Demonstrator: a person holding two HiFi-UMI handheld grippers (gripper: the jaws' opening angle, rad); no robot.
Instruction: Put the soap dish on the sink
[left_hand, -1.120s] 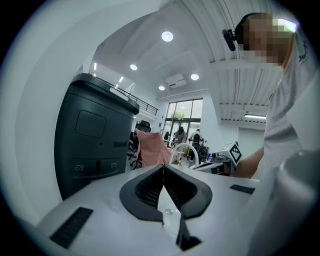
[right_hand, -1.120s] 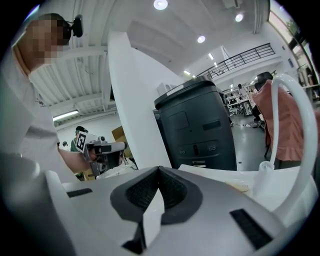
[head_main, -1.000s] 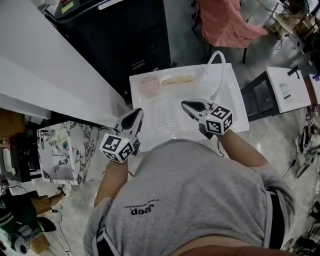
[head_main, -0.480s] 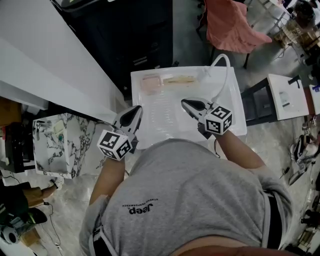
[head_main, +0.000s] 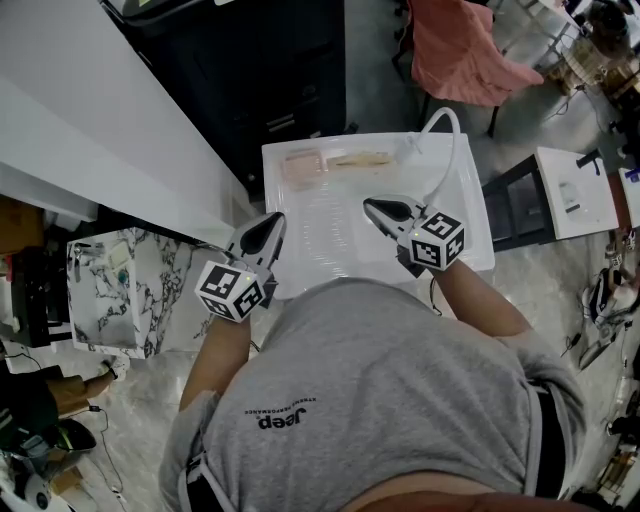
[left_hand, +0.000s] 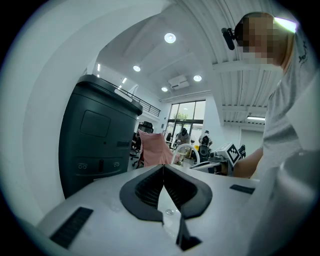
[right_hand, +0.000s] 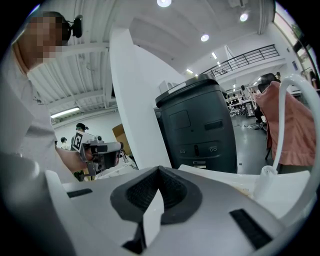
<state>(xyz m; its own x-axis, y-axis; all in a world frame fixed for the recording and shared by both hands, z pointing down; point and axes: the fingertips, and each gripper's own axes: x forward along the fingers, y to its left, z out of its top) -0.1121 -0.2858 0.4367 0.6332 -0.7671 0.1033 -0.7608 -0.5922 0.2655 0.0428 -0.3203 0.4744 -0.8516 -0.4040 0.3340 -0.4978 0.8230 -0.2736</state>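
Both grippers hover over the near part of the white sink, well apart from each other. The left gripper has its jaws pressed together with nothing between them, and so does the right gripper. The pinkish soap dish lies on the sink's far ledge towards the left, just beside a beige item. The white curved faucet stands at the far right.

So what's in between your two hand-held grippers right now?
Nothing sits there. Between the left hand-held gripper and the right hand-held gripper there is only the bare white bottom of the sink, as the head view shows.
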